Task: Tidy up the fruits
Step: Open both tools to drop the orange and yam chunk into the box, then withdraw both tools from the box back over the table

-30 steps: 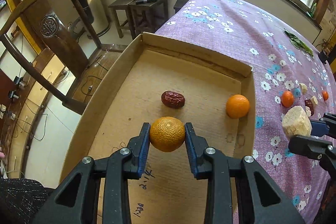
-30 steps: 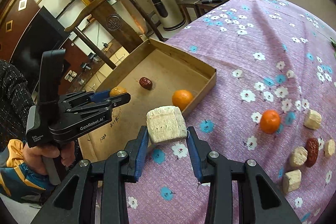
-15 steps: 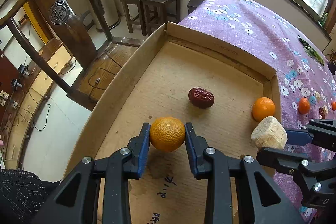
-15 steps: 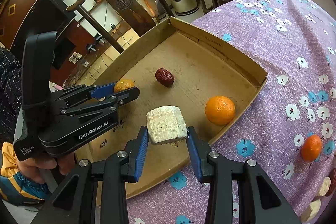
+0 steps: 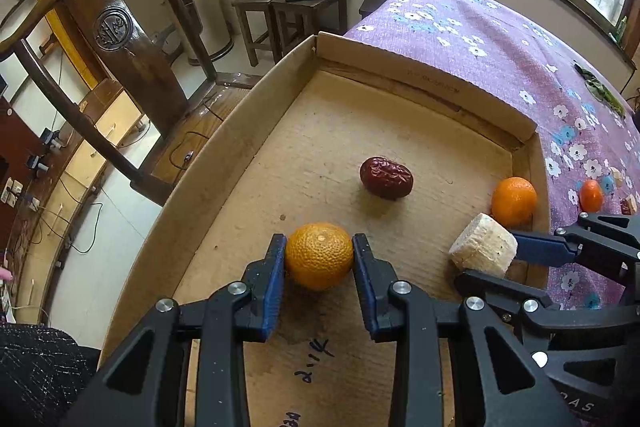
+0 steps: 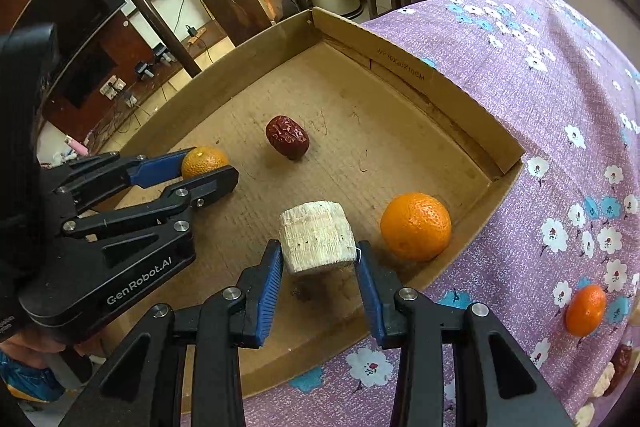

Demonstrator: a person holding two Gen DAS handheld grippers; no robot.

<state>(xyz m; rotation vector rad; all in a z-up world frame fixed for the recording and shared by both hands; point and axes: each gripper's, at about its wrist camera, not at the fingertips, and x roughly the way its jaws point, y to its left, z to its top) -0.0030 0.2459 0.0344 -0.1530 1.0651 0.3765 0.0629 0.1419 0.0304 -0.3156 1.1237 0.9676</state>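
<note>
carrying a pale fibrous chunk (image 6: 317,235) in over the cardboard tray (image 6: 448,95), clamped in the right hand-held gripper (image 6: 318,263); a second ago still out over the purple cloth. left hand-held gripper (image 5: 319,261) clamped on a mandarin (image 5: 319,254), low near the tray's left wall. both probably ready for release beside the red date (image 5: 386,177).

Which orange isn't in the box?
The small orange on the purple cloth. One orange lies in the box; another is held over it.

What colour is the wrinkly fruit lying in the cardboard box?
Dark red; the wrinkled date shows best in the left wrist view.
</note>
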